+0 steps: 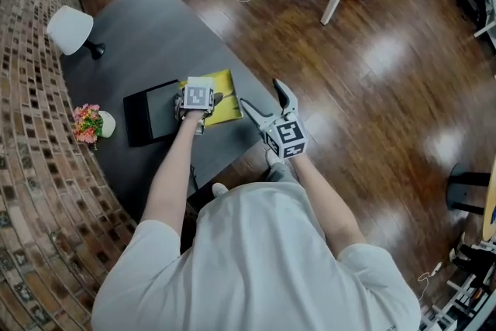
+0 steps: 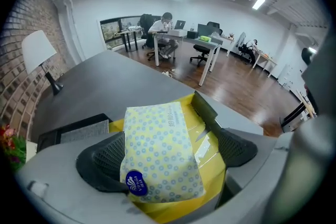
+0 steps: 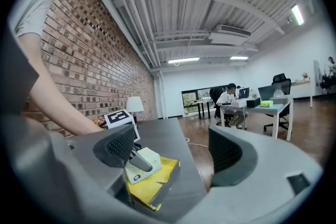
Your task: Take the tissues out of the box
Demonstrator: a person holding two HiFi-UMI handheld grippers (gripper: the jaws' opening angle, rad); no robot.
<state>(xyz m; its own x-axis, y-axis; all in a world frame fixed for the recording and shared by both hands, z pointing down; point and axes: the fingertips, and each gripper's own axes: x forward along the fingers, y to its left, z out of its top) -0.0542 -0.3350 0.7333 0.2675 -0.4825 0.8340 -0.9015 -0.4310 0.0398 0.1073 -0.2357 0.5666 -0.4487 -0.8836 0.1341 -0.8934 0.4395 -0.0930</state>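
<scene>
The left gripper (image 2: pixel 170 148) is at the grasping step: its jaws stand wide, straddling the tissue pack (image 2: pixel 160 152), which lies in the open yellow box (image 2: pixel 211 136). The right gripper (image 3: pixel 176 151), at the box's 4 o'clock, hangs released and empty. Next, the left jaws probably need to clench on the pack and lift it out.

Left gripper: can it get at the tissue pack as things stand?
Likely yes. The yellow box lies open, the tissue pack sits between the left gripper's open jaws, and nothing covers it. The jaws do not look closed on it yet.
</scene>
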